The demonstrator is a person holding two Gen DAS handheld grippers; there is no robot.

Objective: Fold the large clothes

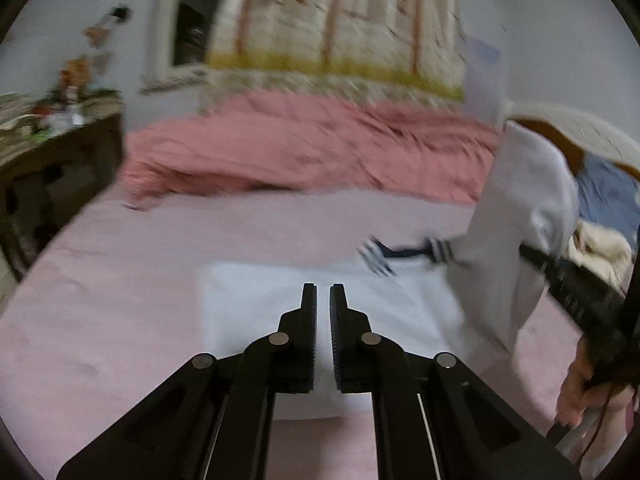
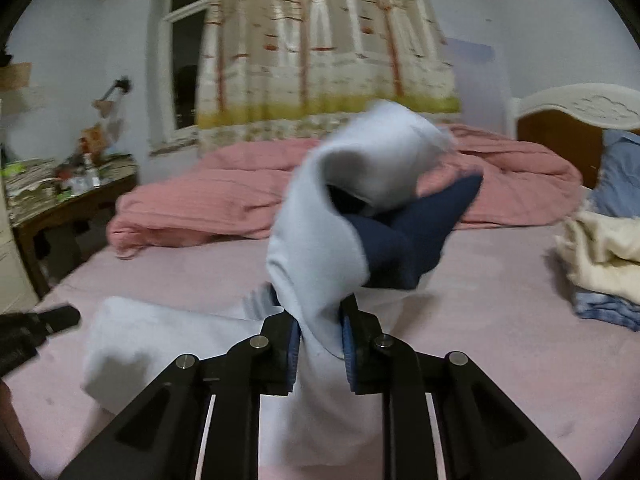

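A pale blue-white garment [image 1: 312, 312] with navy striped trim [image 1: 404, 254] lies partly folded on the pink bed sheet [image 1: 120, 300]. My left gripper [image 1: 323, 292] hovers over its folded part, jaws nearly together with a narrow gap and nothing between them. My right gripper [image 2: 320, 320] is shut on a bunch of the same garment [image 2: 320, 248], lifted up, with its navy part [image 2: 416, 236] hanging beside. In the left wrist view the lifted cloth [image 1: 520, 216] hangs at the right from the right gripper's body [image 1: 576, 292].
A rumpled pink quilt [image 1: 320, 152] lies across the far side of the bed. A wooden side table [image 2: 68, 208] with clutter stands at the left. A pile of cream and blue clothes [image 2: 604, 268] sits at the right by the headboard [image 2: 576, 116]. A curtain [image 2: 320, 48] hangs behind.
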